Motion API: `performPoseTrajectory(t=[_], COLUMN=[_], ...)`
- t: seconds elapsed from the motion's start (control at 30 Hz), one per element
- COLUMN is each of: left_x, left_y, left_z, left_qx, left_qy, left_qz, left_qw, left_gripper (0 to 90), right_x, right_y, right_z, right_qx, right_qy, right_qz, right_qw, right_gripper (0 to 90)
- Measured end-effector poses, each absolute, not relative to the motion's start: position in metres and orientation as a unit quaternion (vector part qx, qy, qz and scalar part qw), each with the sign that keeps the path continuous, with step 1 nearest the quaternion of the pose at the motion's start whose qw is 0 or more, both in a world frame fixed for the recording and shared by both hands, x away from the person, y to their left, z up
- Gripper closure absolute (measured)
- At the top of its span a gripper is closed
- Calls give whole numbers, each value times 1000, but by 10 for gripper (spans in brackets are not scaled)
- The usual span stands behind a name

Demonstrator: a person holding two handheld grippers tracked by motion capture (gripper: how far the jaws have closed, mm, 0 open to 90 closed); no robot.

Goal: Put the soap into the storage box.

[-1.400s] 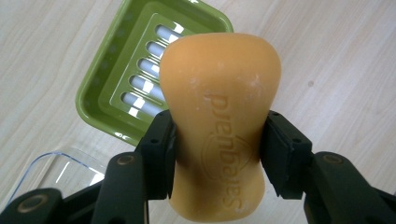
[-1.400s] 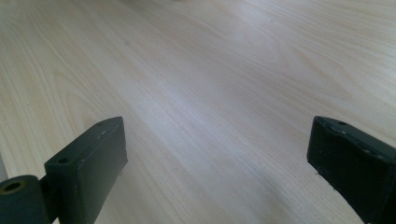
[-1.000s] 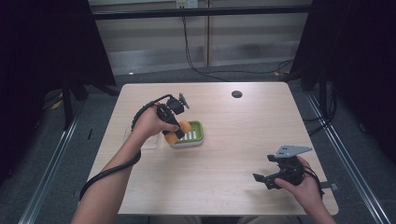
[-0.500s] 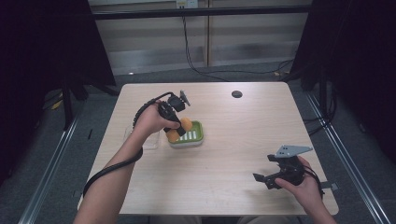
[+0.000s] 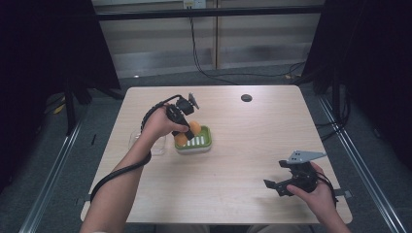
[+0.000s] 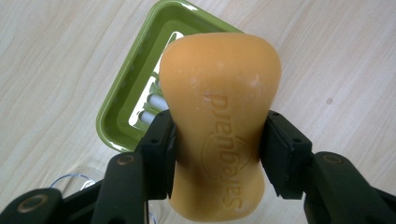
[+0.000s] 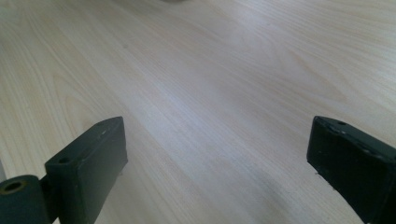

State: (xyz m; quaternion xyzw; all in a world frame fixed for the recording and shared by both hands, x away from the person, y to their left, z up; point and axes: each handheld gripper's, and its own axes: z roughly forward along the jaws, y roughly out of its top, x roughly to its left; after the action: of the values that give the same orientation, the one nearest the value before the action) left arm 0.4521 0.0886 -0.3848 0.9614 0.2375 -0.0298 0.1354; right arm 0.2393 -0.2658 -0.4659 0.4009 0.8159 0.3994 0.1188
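Pale wooden table, with a small dark round cap near its far edge and black cables trailing across the floor beyond. A clear plastic piece lies on the table just left of the green soap dish, partly under the person's left hand; what it is I can't tell. In the left gripper view the dish's slotted white insert shows, and no soap lies on the part of it that's visible. The orange soap bar is up in the air over the dish's near left edge, embossed lettering facing the camera. The left gripper is clamped on it, one jaw pressing each narrow side at the bar's waist. Over at the near right, the right gripper sits low above bare table with jaws spread wide, holding nothing.
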Motion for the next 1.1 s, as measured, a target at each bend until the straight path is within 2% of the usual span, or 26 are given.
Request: performPoseTrajectory(t=[1.1], left_x=[464], left_y=[92], left_z=[-398], left_qx=[961], left_qy=[241], left_qz=[-25], left_qw=[136], left_gripper=[502], right_x=[239], right_y=[-270], right_z=[-464], right_qx=[407], right_qy=[810], right_qz=[402], right_qw=[129], right_gripper=[50])
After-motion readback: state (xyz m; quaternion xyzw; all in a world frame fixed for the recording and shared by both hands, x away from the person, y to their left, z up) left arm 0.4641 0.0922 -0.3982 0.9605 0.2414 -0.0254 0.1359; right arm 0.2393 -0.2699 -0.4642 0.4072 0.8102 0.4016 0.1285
